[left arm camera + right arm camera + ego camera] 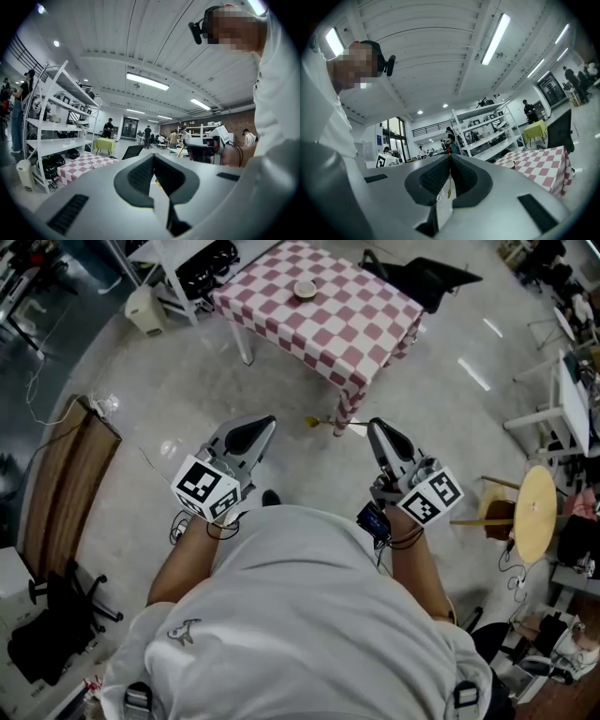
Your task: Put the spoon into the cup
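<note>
A small pale cup [305, 289] stands on a table with a red-and-white checked cloth [356, 334], far ahead of me. It also shows in the left gripper view as the cup [97, 165] and in the right gripper view as the cup [510, 164]. A thin yellow spoon [323, 423] is held out level to the left over the floor, short of the table's near corner. My right gripper [375, 427] is shut on its handle, and the spoon [449, 188] shows between the closed jaws. My left gripper [266, 423] is shut on nothing, left of the spoon's bowl.
A white bin [145, 307] and a shelf rack with dark helmets [202, 268] stand left of the table. A black chair [422, 277] is behind it. A brown bench [66, 474] lies at my left, a round wooden stool [534, 512] at my right.
</note>
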The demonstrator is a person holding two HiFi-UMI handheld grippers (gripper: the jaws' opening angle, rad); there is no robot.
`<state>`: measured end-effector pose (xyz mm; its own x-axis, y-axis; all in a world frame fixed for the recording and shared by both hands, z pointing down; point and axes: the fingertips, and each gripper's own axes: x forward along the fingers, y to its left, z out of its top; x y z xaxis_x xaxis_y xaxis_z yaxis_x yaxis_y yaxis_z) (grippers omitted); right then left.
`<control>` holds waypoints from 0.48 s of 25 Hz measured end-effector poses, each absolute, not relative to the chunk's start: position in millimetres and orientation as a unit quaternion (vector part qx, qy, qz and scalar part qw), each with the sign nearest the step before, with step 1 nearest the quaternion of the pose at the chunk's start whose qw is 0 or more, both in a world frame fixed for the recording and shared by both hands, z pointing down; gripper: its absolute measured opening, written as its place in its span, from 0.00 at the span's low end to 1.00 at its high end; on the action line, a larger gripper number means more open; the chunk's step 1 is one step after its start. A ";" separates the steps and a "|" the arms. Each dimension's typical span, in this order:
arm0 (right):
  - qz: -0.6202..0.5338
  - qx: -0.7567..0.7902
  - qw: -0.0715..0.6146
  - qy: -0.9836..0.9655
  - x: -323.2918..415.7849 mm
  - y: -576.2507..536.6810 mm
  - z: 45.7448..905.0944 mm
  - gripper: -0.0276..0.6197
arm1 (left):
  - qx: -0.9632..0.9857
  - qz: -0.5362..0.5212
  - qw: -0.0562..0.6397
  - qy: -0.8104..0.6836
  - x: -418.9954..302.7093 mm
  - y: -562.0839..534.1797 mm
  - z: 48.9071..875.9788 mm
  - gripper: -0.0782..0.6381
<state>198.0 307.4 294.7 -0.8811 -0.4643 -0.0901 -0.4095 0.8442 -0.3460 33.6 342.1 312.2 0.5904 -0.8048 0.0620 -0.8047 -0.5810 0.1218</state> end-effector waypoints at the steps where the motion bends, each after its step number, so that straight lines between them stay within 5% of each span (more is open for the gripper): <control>1: -0.158 -0.231 0.087 0.956 190.8 303.2 292.1 0.09 | 0.890 0.000 0.066 -0.451 25.4 338.7 309.6 0.13; 12: -0.171 -0.243 0.081 0.951 139.9 262.1 297.1 0.09 | 0.884 -0.008 0.068 -0.463 -34.2 304.1 309.8 0.13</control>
